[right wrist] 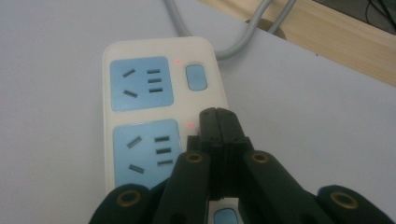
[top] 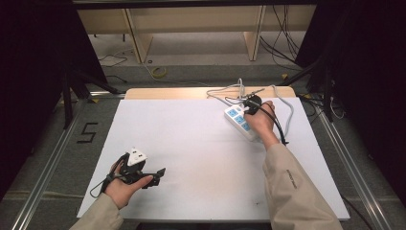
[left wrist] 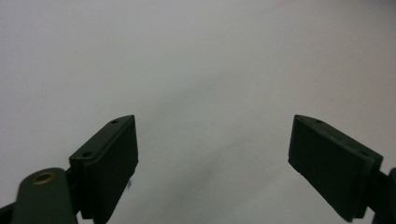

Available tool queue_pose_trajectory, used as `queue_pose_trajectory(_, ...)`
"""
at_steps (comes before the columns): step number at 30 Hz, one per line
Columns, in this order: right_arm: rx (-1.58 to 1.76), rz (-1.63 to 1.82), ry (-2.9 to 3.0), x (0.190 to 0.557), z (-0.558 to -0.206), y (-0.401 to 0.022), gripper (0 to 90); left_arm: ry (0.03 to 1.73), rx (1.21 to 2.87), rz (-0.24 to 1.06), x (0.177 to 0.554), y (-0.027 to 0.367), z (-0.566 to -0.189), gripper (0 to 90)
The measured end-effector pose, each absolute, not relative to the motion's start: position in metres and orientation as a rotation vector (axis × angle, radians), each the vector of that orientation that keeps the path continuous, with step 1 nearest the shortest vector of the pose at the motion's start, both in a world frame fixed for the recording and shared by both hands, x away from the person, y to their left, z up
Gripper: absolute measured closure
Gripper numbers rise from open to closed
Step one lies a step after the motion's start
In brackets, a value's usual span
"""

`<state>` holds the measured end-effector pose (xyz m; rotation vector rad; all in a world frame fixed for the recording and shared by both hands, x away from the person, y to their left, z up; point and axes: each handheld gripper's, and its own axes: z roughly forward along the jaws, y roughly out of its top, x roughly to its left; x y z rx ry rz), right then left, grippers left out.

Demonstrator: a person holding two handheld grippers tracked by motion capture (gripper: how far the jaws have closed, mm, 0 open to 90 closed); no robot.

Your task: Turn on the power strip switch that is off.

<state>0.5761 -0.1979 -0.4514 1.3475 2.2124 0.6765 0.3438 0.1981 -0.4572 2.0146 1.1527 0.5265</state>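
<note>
A white power strip (top: pixel 238 121) with blue sockets lies at the far right of the white table (top: pixel 191 143). In the right gripper view, the strip (right wrist: pixel 140 51) has a blue switch (right wrist: pixel 195 77) beside its top socket and small red lights lit beside two sockets. My right gripper (right wrist: pixel 219 114) is shut, and its tips sit over the spot beside the second socket, hiding what is there. Whether the tips touch the strip I cannot tell. In the high view, the right gripper (top: pixel 247 110) is over the strip's far end. My left gripper (top: pixel 154 176) (left wrist: pixel 212 120) is open over bare table at the near left, with nothing between its jaws.
The strip's grey cable (right wrist: pixel 243 32) loops off its far end toward the wooden table edge (top: pixel 191 92), where other cables (top: pixel 230 91) lie. Metal rails (top: pixel 52 158) run on the floor along both sides of the table.
</note>
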Motion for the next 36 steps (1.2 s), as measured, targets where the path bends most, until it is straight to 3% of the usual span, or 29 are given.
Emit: queue_pose_trajectory(36,1.367,0.707,2.194,0.5743,-0.4524,-0.1994,90.0,1.151,2.014,0.527,0.3444,0.1993,-0.4570,15.6)
